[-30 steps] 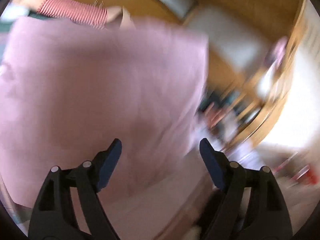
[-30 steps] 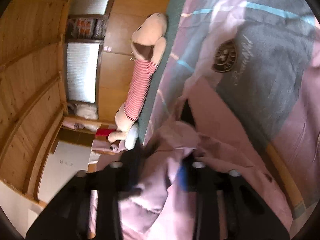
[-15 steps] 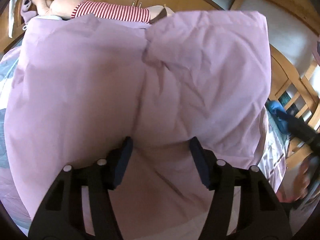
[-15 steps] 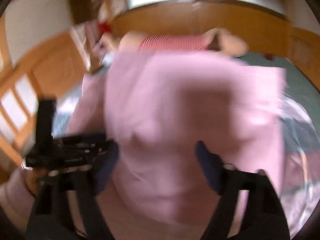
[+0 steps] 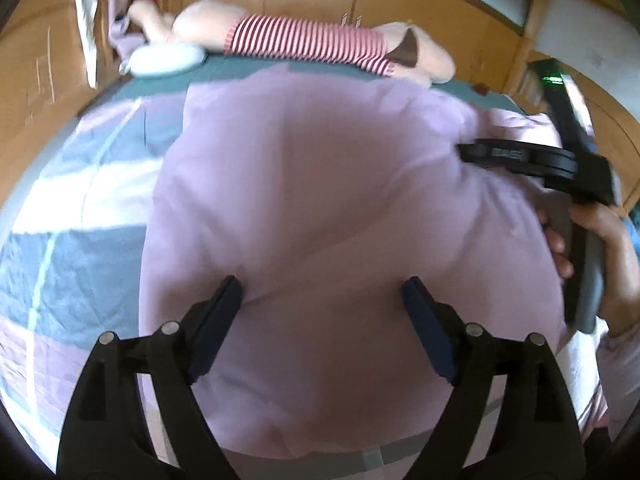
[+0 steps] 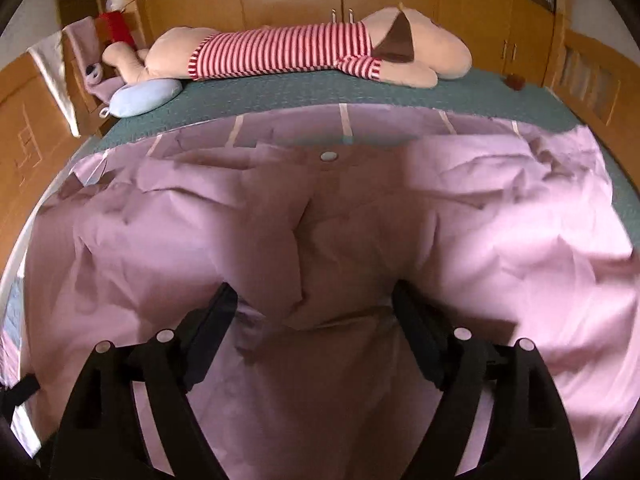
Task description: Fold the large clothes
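Note:
A large pink garment [image 5: 340, 200] lies spread on the bed, also filling the right wrist view [image 6: 320, 220], where a round white button [image 6: 329, 156] and belt loops at its far edge show. My left gripper [image 5: 320, 312] is open, its jaws wide apart above the garment's near part. My right gripper [image 6: 314, 316] is open too, jaws apart over a bunched fold of the cloth. In the left wrist view the right gripper [image 5: 520, 160] appears at the garment's right side, held by a hand; from there I cannot tell its jaws.
A long plush toy in a red-striped shirt [image 6: 300, 48] lies across the far side of the bed. A pale blue cushion [image 6: 144, 96] sits at far left. The grey-pink bed cover [image 5: 72, 240] shows left of the garment. Wooden cupboards [image 6: 440, 8] line the back.
The garment went from hanging in the air to lying spread on the bed. My right gripper, shut on cloth a second ago, is open now. Both grippers swung to face the bed.

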{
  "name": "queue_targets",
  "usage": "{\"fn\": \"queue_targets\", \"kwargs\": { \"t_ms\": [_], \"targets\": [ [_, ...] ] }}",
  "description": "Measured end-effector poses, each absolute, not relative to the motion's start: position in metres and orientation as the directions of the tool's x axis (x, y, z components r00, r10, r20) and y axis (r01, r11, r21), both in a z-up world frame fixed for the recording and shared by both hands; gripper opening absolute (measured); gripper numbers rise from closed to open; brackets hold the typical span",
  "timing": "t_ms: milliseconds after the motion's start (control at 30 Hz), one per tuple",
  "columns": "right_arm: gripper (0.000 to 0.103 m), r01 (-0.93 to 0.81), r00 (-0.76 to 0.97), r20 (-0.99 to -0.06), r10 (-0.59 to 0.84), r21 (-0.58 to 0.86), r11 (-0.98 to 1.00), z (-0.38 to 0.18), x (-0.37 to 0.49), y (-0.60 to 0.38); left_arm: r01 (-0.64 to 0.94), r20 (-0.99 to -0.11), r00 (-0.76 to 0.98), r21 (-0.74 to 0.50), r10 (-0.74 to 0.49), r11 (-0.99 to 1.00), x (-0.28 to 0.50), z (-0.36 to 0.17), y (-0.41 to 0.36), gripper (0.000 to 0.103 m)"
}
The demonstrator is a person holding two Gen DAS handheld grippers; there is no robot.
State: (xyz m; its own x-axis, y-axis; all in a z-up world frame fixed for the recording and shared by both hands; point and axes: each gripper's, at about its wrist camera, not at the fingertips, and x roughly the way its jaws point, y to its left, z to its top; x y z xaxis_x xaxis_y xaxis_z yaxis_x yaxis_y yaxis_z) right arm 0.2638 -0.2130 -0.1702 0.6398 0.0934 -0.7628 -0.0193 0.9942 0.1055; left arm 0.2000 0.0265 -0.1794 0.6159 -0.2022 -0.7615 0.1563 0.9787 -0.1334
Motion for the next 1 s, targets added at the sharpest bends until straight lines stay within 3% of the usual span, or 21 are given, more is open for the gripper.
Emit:
{"fn": "queue_targets", "kwargs": {
  "t_ms": [100,167,233,300,367,433,567,633,733,833,967,1000],
  "targets": [
    [0.080,-0.032,0.726,-0.670,0.155,0.192,0.981,-0.151,0.244,-0.242,0.130,-0.770,0.612,-0.123,-0.177,0.984,0.202,-0.184,0.039,0.088],
    [0.080,0.016,0.750,-0.652,0.111,0.185,0.983,-0.147,0.238,-0.271,0.117,-0.772,0.615,-0.116,-0.163,0.986,0.203,-0.184,0.043,0.088],
    [0.075,0.185,0.710,-0.699,-0.087,0.066,0.980,-0.157,0.243,-0.320,0.089,-0.775,0.613,-0.122,-0.151,0.988,0.208,-0.185,0.046,0.088],
    [0.075,0.324,0.672,-0.721,-0.171,0.078,0.943,-0.166,0.242,-0.384,0.066,-0.778,0.611,-0.135,-0.147,0.989,0.214,-0.187,0.054,0.088],
    [0.083,0.522,0.568,-0.756,-0.327,0.023,0.853,-0.173,0.232,-0.442,0.027,-0.786,0.608,-0.116,-0.109,0.993,0.218,-0.187,0.060,0.088],
    [0.086,0.572,0.576,-0.753,-0.318,0.094,0.815,-0.170,0.215,-0.472,-0.007,-0.790,0.605,-0.133,-0.101,0.991,0.229,-0.189,0.071,0.088],
    [0.086,0.454,0.709,-0.649,-0.275,0.121,0.883,-0.129,0.200,-0.437,-0.044,-0.777,0.615,-0.200,-0.131,0.979,0.228,-0.184,0.086,0.088],
    [0.086,0.260,0.777,-0.619,-0.112,0.153,0.953,-0.106,0.204,-0.380,-0.055,-0.778,0.614,-0.206,-0.129,0.977,0.228,-0.183,0.087,0.088],
    [0.086,-0.068,0.720,-0.671,0.177,0.186,0.980,-0.092,0.218,-0.272,-0.084,-0.791,0.599,-0.219,-0.127,0.972,0.231,-0.188,0.092,0.088],
    [0.086,-0.297,0.602,-0.720,0.346,0.201,0.933,-0.100,0.228,-0.170,-0.110,-0.799,0.585,-0.243,-0.135,0.964,0.232,-0.192,0.098,0.091],
    [0.086,-0.370,0.441,-0.768,0.465,0.317,0.873,-0.141,0.266,-0.083,-0.113,-0.807,0.574,-0.246,-0.139,0.963,0.230,-0.192,0.099,0.092],
    [0.086,-0.344,0.451,-0.787,0.421,0.282,0.896,-0.149,0.279,-0.070,-0.111,-0.809,0.571,-0.243,-0.139,0.964,0.230,-0.192,0.099,0.092]
  ]
}}
